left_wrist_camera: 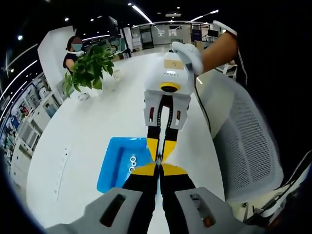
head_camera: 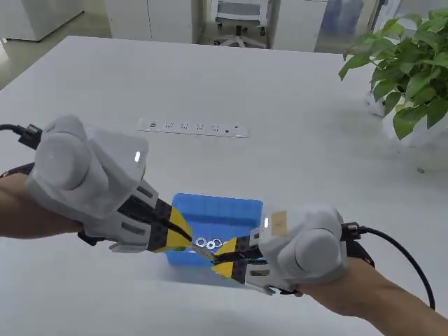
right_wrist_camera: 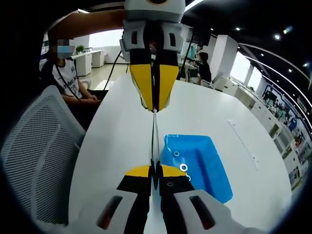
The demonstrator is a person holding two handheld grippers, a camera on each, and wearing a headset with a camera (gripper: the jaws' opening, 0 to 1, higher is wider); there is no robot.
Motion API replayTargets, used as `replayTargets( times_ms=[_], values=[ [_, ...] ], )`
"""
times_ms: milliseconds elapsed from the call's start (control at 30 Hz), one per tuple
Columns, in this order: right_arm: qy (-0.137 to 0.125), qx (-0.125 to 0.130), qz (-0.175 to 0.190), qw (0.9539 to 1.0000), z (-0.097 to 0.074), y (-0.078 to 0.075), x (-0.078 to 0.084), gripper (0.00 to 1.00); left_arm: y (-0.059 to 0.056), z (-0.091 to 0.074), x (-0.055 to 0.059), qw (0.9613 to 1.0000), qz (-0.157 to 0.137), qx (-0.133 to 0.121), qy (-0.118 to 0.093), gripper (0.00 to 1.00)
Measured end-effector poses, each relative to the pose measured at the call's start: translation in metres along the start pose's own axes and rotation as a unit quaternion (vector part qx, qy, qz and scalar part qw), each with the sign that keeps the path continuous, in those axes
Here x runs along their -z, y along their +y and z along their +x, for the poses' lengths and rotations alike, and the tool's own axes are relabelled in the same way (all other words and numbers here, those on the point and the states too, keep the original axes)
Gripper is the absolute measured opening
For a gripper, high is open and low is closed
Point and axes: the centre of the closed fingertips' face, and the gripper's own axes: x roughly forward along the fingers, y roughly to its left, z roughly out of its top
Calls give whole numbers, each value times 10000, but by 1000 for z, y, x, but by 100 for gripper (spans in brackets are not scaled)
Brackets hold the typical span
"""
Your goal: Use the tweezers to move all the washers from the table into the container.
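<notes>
A blue container (head_camera: 231, 208) sits on the white table (head_camera: 280, 105) just beyond the grippers, with a few silver washers (head_camera: 208, 243) lying inside it. My left gripper (head_camera: 183, 239) and right gripper (head_camera: 222, 266) point tip to tip over the container's near edge. Thin metal tweezers (right_wrist_camera: 155, 136) run straight from my right gripper (right_wrist_camera: 155, 170) to the left gripper (right_wrist_camera: 155, 108), and both are shut on them, one at each end. From the left gripper (left_wrist_camera: 158, 169), the right gripper (left_wrist_camera: 160, 153) comes in from above, beside the container (left_wrist_camera: 114, 161) and its washers (left_wrist_camera: 132, 163).
A white power strip (head_camera: 192, 128) lies beyond the container. A potted plant (head_camera: 409, 77) stands at the table's right edge. A grey mesh chair (right_wrist_camera: 44, 156) stands by the table's near side, and a person (right_wrist_camera: 66, 73) sits behind it. An office chair (head_camera: 238, 14) stands at the far end.
</notes>
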Motion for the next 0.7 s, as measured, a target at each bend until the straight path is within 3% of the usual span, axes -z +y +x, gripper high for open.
replayTargets(
  times_ms=[333, 500, 700],
  values=[
    [484, -140, -232, 9985, 10, 19, 24, 6, -18, 23, 30, 9997, -129, -117, 167, 5],
    [635, -195, -250, 9975, 14, 25, 36, 6, -21, 36, 49, 9993, -219, -164, 266, 5],
    [823, -266, -246, 9959, 20, 31, 48, 7, -24, 47, 60, 9988, -308, -131, 361, 5]
  ],
)
